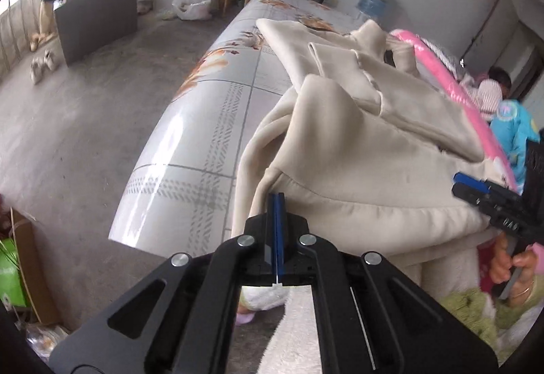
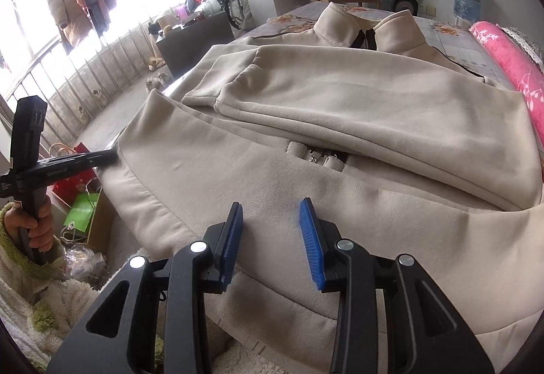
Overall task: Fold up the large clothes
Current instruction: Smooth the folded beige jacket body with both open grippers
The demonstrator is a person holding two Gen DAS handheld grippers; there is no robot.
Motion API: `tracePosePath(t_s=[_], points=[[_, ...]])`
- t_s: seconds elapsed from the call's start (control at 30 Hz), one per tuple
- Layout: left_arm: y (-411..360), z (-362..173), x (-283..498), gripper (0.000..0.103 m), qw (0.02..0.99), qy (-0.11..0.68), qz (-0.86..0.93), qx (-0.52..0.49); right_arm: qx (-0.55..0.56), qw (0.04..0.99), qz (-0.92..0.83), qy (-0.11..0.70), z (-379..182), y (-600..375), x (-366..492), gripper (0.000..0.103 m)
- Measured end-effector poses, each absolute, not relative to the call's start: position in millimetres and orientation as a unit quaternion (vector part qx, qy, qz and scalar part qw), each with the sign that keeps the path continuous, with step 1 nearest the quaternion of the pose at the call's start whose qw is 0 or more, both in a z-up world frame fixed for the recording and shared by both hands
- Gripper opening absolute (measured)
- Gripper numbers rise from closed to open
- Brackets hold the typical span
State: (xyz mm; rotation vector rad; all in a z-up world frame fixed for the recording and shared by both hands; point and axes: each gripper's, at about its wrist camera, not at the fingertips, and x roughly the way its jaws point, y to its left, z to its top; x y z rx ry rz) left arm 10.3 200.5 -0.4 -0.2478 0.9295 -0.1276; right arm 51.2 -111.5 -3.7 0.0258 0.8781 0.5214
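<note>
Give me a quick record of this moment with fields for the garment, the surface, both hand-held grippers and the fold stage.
garment: cream coat, sleeves folded across the front
surface: bed with floral sheet
left hand-held gripper: shut, at the coat's hem edge; whether it pinches fabric is unclear
right hand-held gripper: open above the lower front, holding nothing
fold stage: sleeves in, body not yet folded up
</note>
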Motion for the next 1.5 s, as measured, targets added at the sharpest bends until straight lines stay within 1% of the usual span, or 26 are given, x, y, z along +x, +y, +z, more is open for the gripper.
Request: tracePosePath(t_s=[0.07, 0.2, 0.27, 0.37, 0.4, 0.43, 0.47, 0.5, 0.53, 0.6, 0.63, 0.67, 0.73, 0.83, 0.87, 0.9, 0.93, 0.97, 1.0, 1.03, 1.07, 1.13, 1.17, 1.33, 1.4, 1.5], points=[[189.2, 12.3, 9.4, 0.002, 0.895, 0.432, -0.060, -0.094, 0.011, 0.872, 0.249, 0.421, -3.4, -111.1, 51.6, 0.035], [157.3, 39.1, 13.1, 0.007, 0.912, 0.385, -0.125, -0.066, -0.002, 0.876, 0.241, 0.418, -3.3, -106.8, 50.3, 0.035], [140.4, 37.1, 29.0, 0.010, 0.908, 0.390, -0.142, -0.050, 0.001, 0.876, 0.240, 0.418, -3.3, -107.1, 50.3, 0.035], [141.4, 9.7, 57.6, 0.011, 0.899, 0.429, -0.080, -0.029, 0.008, 0.877, 0.239, 0.417, -3.8, -108.4, 50.5, 0.035], [149.9, 1.6, 63.5, 0.007, 0.894, 0.441, -0.065, -0.044, 0.008, 0.877, 0.239, 0.417, -3.8, -108.4, 50.5, 0.035], [158.0, 3.1, 63.5, 0.008, 0.896, 0.434, -0.070, -0.067, 0.006, 0.877, 0.238, 0.417, -3.7, -107.9, 50.5, 0.035], [161.4, 8.6, 63.0, 0.008, 0.897, 0.433, -0.061, -0.068, 0.001, 0.877, 0.237, 0.417, -3.0, -107.2, 50.3, 0.035], [160.2, 15.7, 60.4, 0.010, 0.902, 0.425, -0.052, -0.056, -0.002, 0.877, 0.236, 0.418, -2.3, -106.6, 50.2, 0.035], [156.8, 22.7, 57.1, 0.018, 0.908, 0.414, -0.051, -0.046, -0.002, 0.877, 0.235, 0.419, -2.3, -106.6, 50.3, 0.035], [144.2, 36.6, 51.0, 0.026, 0.915, 0.394, -0.074, -0.046, 0.004, 0.877, 0.236, 0.420, -2.0, -107.9, 50.7, 0.035], [133.7, 40.9, 50.9, 0.028, 0.915, 0.391, -0.089, -0.046, 0.008, 0.875, 0.236, 0.422, -1.5, -108.8, 51.2, 0.035], [126.7, 43.1, 51.9, 0.029, 0.913, 0.393, -0.098, -0.045, 0.015, 0.873, 0.237, 0.425, -0.4, -110.4, 52.1, 0.035], [103.0, 39.7, 59.1, 0.038, 0.905, 0.409, -0.111, -0.031, 0.019, 0.875, 0.225, 0.428, 5.5, -116.1, 51.7, 0.035], [60.7, 20.1, 73.2, 0.044, 0.888, 0.446, -0.112, 0.011, 0.015, 0.894, 0.189, 0.407, 24.5, -137.2, 42.3, 0.036], [52.3, 14.6, 73.0, 0.046, 0.885, 0.452, -0.111, 0.020, 0.018, 0.897, 0.180, 0.403, 28.2, -143.5, 40.1, 0.038], [43.5, 7.6, 73.9, 0.053, 0.882, 0.459, -0.106, 0.033, 0.024, 0.903, 0.161, 0.399, 33.3, -155.6, 36.9, 0.040], [37.4, 3.1, 75.9, 0.057, 0.880, 0.461, -0.102, 0.042, 0.027, 0.905, 0.149, 0.398, 34.9, -163.0, 35.6, 0.041], [28.5, -0.6, 76.9, 0.065, 0.881, 0.459, -0.097, 0.059, 0.027, 0.906, 0.137, 0.400, 34.5, -169.1, 34.5, 0.044], [21.8, -1.8, 76.2, 0.071, 0.882, 0.455, -0.093, 0.072, 0.026, 0.906, 0.121, 0.406, 30.0, -176.0, 34.6, 0.050], [18.0, -2.9, 76.0, 0.075, 0.884, 0.452, -0.085, 0.080, 0.025, 0.903, 0.110, 0.414, 24.2, -179.5, 36.2, 0.053], [16.5, -2.3, 75.5, 0.076, 0.886, 0.451, -0.076, 0.082, 0.025, 0.899, 0.097, 0.427, 15.2, -181.9, 39.6, 0.056], [20.5, -3.9, 78.4, 0.083, 0.884, 0.457, -0.070, 0.067, 0.018, 0.885, 0.074, 0.459, -7.1, -184.1, 47.5, 0.060], [24.8, -4.2, 79.5, 0.084, 0.884, 0.458, -0.069, 0.058, 0.007, 0.894, 0.067, 0.444, -6.2, -181.8, 45.6, 0.064], [27.0, -3.9, 80.2, 0.086, 0.882, 0.462, -0.065, 0.057, -0.011, 0.897, 0.046, 0.439, 9.3, -182.2, 50.3, 0.065], [27.4, -3.7, 80.8, 0.087, 0.881, 0.466, -0.066, 0.054, -0.012, 0.899, 0.036, 0.436, 14.7, -185.9, 50.9, 0.074], [25.7, -4.0, 82.0, 0.089, 0.879, 0.469, -0.063, 0.053, -0.020, 0.897, 0.001, 0.441, 15.4, -200.4, 50.2, 0.081]])
